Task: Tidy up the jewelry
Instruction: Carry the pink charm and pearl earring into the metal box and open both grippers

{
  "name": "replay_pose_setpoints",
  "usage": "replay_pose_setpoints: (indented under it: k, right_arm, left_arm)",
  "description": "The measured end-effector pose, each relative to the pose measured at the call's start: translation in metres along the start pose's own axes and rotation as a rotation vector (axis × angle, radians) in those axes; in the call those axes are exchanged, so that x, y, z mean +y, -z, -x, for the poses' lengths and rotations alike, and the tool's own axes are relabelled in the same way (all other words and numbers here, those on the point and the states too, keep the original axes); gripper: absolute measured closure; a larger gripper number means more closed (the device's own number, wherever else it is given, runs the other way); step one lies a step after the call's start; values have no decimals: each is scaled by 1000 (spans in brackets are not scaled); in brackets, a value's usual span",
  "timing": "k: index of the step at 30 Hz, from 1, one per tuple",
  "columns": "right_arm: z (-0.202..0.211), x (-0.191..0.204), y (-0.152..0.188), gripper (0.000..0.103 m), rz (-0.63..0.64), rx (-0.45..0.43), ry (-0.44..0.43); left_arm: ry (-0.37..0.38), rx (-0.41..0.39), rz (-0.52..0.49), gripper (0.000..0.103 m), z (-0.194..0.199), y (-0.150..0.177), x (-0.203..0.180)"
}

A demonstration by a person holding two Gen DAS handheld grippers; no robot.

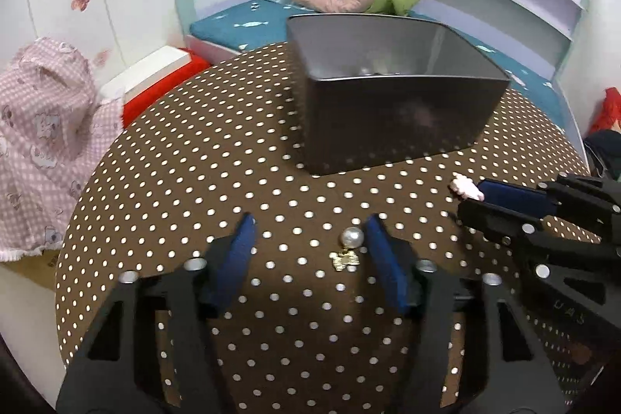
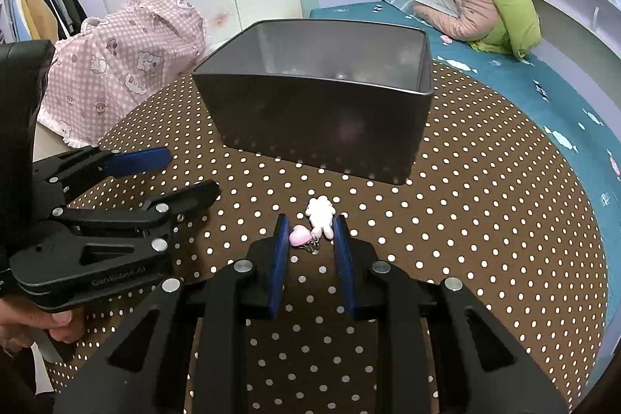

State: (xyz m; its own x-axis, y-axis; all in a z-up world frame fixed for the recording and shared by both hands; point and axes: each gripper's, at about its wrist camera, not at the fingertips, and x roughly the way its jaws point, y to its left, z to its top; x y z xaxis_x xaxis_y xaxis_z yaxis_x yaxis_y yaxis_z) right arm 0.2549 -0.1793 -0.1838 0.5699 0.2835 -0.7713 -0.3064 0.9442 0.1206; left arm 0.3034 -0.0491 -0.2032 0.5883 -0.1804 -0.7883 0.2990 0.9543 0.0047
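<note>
My right gripper (image 2: pixel 310 239) pinches the pink heart-and-bunny charm (image 2: pixel 316 224), ready for the grey tin (image 2: pixel 310 103). My left gripper (image 1: pixel 308 251) straddles the pearl earring (image 1: pixel 351 239), pads not yet touching, lined up to grab.

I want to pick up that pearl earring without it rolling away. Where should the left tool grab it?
Probably the round pearl, not the little gold charm, which lies flat on the cloth and gives the pads nothing to pinch. Come from above, one pad on each side. The left tool already straddles it, but the pearl sits close to one pad, so centre first.
</note>
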Motion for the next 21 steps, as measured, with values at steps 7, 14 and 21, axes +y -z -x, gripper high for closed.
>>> replay_pose_setpoints:
  k: [7,14,21]
  right_arm:
    - [9,-1,0,81,1,-9,-1]
    - [23,1,-2,81,29,-27,2]
    - [63,9,-26,81,65,-117,-10]
  left_arm:
    - [84,3,27,92,13,9,1]
    - [74,-48,57,92,43,13,18]
    - [68,-131,71,92,78,-6,29]
